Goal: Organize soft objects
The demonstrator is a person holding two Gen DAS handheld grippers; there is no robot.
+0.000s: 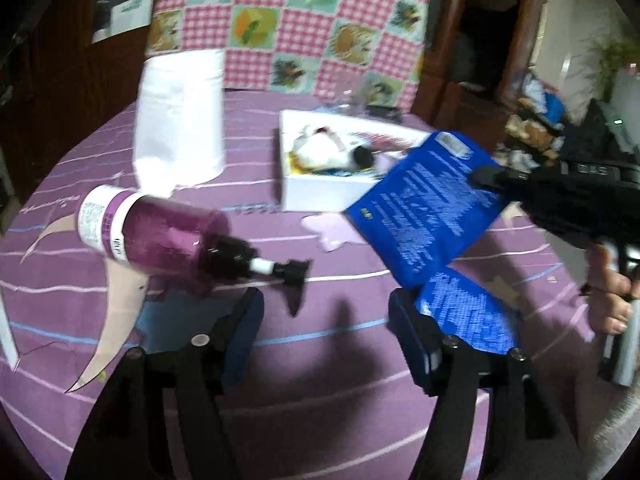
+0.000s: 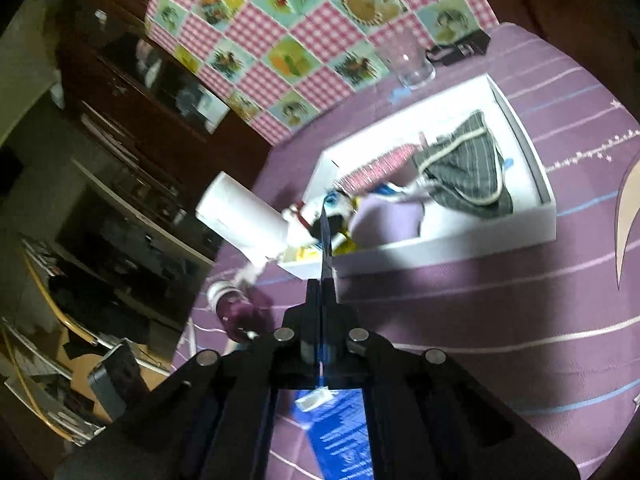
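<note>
Right gripper (image 1: 486,176) was clamped shut on a blue packet (image 1: 424,208), pinching it near the top edge and holding it tilted above the purple tablecloth (image 1: 340,360); in the right wrist view the packet (image 2: 340,432) ran edge-on between the closed jaws. A hand (image 1: 612,300) gripped the handle at far right. Left gripper (image 1: 326,320) was open, nothing between its jaws; its right finger sat against the packet's lower end, whether touching I couldn't tell. White box (image 1: 320,196) stood behind the packet, with a white plush toy (image 1: 332,152) and a striped grey cloth (image 2: 464,164) inside. Purple pump bottle (image 1: 160,236) lay on its side left of the box, a white roll (image 1: 180,120) upright behind it. Clear glass (image 2: 408,60) stood beyond the box, near the checkered cloth (image 1: 300,20).
</note>
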